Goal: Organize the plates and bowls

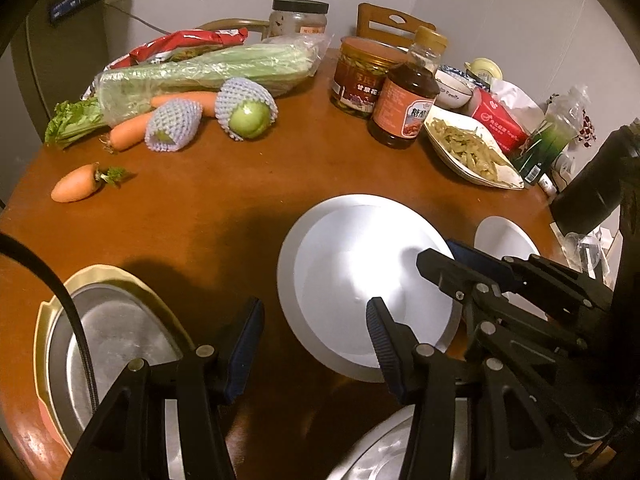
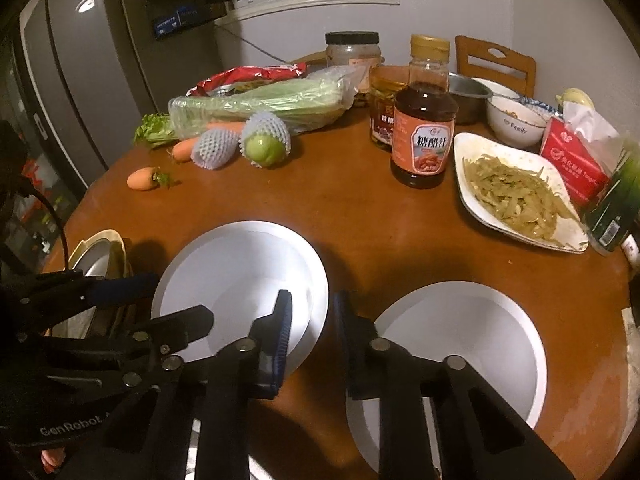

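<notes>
A white plate (image 1: pixel 352 272) (image 2: pixel 240 264) lies on the brown table near the front edge. My right gripper (image 2: pixel 314 320) (image 1: pixel 438 254) is shut on its right rim, one finger over the plate and one outside it. At the plate's left rim my left gripper (image 1: pixel 314 344) (image 2: pixel 182 298) stands open. One of its fingers is above the plate and the other above the table. A second white plate (image 2: pixel 460 340) (image 1: pixel 504 240) lies to the right, partly under the right gripper's frame. On the left a metal bowl (image 1: pixel 112 332) (image 2: pixel 94 260) sits in a yellow dish.
Behind the plates stand a sauce bottle (image 2: pixel 424 140), a jar (image 1: pixel 356 80), a white dish of shredded food (image 2: pixel 516 196) and a small bowl (image 2: pixel 516 124). Celery (image 1: pixel 208 68), carrots (image 1: pixel 76 188) and netted fruit (image 1: pixel 248 112) lie at the back left. Another metal bowl (image 1: pixel 380 452) shows at the bottom edge.
</notes>
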The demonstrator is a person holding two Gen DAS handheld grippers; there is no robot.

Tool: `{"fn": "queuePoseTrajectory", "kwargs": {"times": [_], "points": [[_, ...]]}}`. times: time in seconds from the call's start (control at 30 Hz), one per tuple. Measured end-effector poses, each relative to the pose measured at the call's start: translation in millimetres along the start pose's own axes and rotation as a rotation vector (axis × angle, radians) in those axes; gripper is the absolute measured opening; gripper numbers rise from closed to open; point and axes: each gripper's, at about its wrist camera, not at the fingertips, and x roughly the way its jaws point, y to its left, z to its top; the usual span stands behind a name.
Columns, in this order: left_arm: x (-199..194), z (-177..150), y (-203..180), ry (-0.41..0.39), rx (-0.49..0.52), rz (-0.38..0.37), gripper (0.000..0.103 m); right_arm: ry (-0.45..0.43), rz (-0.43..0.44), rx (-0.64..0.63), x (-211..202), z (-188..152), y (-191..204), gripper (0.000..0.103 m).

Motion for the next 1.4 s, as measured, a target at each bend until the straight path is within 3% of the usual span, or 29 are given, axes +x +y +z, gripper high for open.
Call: {"fn": "queuePoseTrajectory", "kwargs": {"times": [0.17,0.77,1.4], "points": [[1.7,-2.3,-4.8,0.007,0.012,-0.018,0.042,0.004,0.012,0.009,0.9,-0.6,-0.4,0.016],[-45.8,-8.6,-7.7,-0.094,0.027,-0.017,0.042,-0.07,0.002,-0.009,-35.7,-1.7,15.5,0.015],[-100.4,-44.5,-21.8,-0.185,0.053,-0.012,0.042,-0.157,-0.017,-0.042,-97.7,-26.3,40.4,0.015]]}}
